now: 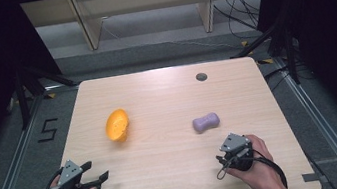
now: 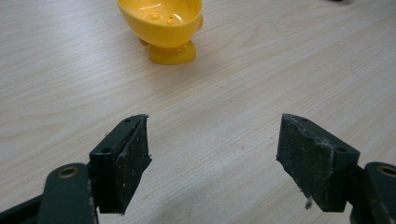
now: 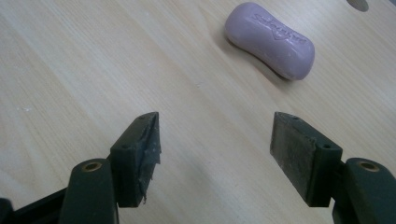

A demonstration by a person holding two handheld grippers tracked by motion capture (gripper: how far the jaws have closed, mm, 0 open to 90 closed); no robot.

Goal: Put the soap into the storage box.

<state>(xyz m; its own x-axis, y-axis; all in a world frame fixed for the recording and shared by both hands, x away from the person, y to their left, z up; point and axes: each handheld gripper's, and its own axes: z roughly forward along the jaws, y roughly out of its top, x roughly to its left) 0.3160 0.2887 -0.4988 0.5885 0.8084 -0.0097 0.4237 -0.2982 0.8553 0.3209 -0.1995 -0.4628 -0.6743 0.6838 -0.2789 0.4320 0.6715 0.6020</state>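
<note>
My left hand-held gripper [image 1: 97, 178] rests low at the near left part of the pale wooden surface [image 1: 167, 99], and its two black jaws stand wide apart with nothing between them. In the left gripper view, ahead of these jaws, I see the glossy yellow plastic cup with a small foot [image 2: 163, 28]; it lies tilted on the surface, well apart from the jaws. My right hand-held gripper [image 1: 223, 159] is at the near right part, and its jaws are also spread with only bare wood between them. Beyond it, near but not touching, lies the lilac oval soap bar with a pressed mark on top [image 3: 270, 39]. The yellow cup and the soap bar are well apart from each other.
</note>
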